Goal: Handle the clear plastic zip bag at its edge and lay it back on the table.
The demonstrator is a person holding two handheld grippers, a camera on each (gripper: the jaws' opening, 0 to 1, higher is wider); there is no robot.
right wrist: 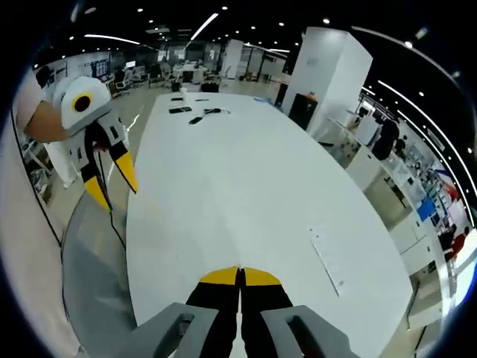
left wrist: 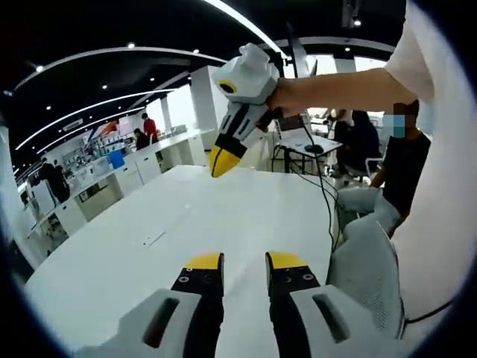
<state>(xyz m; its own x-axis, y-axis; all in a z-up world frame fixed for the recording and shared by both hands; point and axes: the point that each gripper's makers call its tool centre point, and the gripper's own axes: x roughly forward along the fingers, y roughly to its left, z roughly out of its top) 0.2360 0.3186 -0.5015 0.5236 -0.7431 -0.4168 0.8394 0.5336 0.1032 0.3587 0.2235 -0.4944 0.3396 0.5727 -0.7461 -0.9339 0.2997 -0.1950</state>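
1. The clear plastic zip bag (right wrist: 328, 257) is seen in the right gripper view as a faint flat rectangle lying on the long white table (right wrist: 246, 186), well apart from both grippers; in the left gripper view a small faint mark (left wrist: 154, 239) on the table is probably the same bag, though this cannot be told for certain.
2. The left gripper (left wrist: 244, 261) is held above the near end of the table with its yellow-tipped black jaws parted by a clear gap, and nothing is held between them.
3. The right gripper (right wrist: 240, 277) is held with its yellow tips pressed together, and nothing is seen between them; it also appears raised in the air in the left gripper view (left wrist: 221, 162).
4. Because the bag is transparent and lies flat, its edge could be misjudged, so the jaws might close on bare table.
5. A thin edge flush with the surface could slip from the jaws, or the bag could be pushed along instead of lifted.
6. A closed right gripper would need opening first, otherwise the bag would only be nudged.
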